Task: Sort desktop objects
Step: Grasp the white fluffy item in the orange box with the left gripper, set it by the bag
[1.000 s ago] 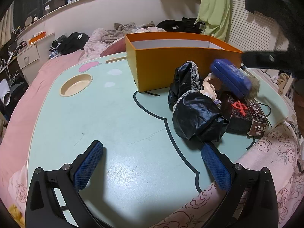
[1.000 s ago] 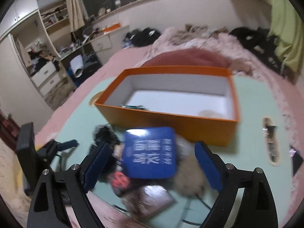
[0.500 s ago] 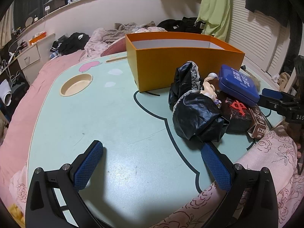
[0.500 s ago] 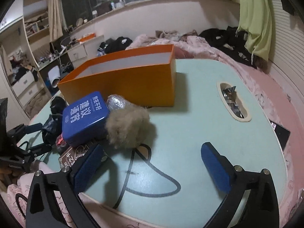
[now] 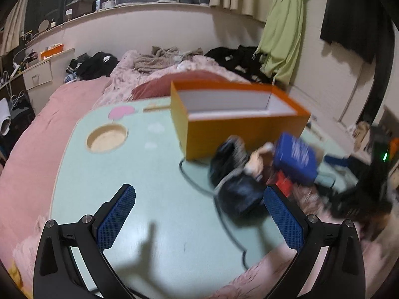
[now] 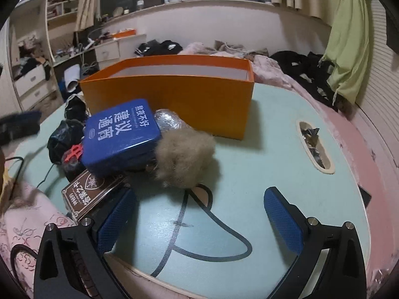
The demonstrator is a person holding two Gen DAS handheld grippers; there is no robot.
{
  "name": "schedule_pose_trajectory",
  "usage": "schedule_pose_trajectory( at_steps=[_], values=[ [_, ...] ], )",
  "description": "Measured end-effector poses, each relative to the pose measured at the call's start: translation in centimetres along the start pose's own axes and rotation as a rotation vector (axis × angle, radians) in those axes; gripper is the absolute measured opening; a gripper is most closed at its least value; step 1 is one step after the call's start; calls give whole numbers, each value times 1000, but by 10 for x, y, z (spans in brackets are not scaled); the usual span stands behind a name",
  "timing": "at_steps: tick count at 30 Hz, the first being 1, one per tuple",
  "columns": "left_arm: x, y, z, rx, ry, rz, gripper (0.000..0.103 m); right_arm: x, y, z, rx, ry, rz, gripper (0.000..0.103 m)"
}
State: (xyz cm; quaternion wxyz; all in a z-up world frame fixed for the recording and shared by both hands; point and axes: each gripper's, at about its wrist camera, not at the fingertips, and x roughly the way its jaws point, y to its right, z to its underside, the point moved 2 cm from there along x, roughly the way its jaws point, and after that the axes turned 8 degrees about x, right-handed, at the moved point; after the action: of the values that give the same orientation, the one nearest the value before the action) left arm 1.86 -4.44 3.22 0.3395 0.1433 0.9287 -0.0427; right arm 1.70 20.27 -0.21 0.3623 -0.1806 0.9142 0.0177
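Observation:
An orange box stands open-topped on the mint-green table. In front of it is a pile: a blue tin leans on a brown packet and a red-marked item, beside a tan fur ball, a foil-wrapped lump and a doll in black clothes. My right gripper is open and empty, low over the table just in front of the fur ball. My left gripper is open and empty, left of the doll; its view is blurred.
A round recess is sunk in the table's left part and a long slot with foil wrappers in its right part. A black line drawing crosses the tabletop. Pink bedding surrounds the table, with clothes heaped behind and a green garment hanging.
The blue tin, between my right gripper's jaws a second ago, now rests on the pile; that gripper opened wider, sank and drew back. My left gripper has risen.

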Motion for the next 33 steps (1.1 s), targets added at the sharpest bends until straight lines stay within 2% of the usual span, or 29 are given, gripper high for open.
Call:
schedule_pose_trajectory(
  at_steps=[5,8,12,14,15,18,20,22,23,25,28,30,32,33],
  values=[
    [-8,9,-46,69,53,34,103,1,1,1,0,0,-1,103],
    [-4,19,-75,114,55,82,103,1,1,1,0,0,-1,103],
    [20,31,-114,98,-33,182,102,1,2,2,1,0,-1,103],
    [38,38,-132,75,-82,262,97,2,2,2,1,0,-1,103],
    [46,42,-137,70,-101,285,89,1,1,2,1,0,-1,103],
    [85,56,-153,64,-210,317,78,1,2,1,1,1,-1,103],
    [120,66,-155,19,-302,376,75,1,2,1,0,0,-1,103],
    [145,75,-152,-17,-379,435,64,1,2,2,0,1,-2,103],
    [162,83,-149,-35,-434,470,63,2,2,2,1,1,-2,103],
    [182,96,-146,-38,-495,501,63,2,2,3,1,1,-2,103],
    [207,110,-138,-1,-579,468,63,3,2,3,1,1,-2,103],
    [213,115,-135,32,-568,461,62,4,2,5,6,-4,-3,103],
    [209,118,-131,65,-570,443,49,5,3,5,10,-3,-4,103],
    [208,117,-129,73,-569,440,31,5,3,6,10,-2,-3,103]
  ],
)
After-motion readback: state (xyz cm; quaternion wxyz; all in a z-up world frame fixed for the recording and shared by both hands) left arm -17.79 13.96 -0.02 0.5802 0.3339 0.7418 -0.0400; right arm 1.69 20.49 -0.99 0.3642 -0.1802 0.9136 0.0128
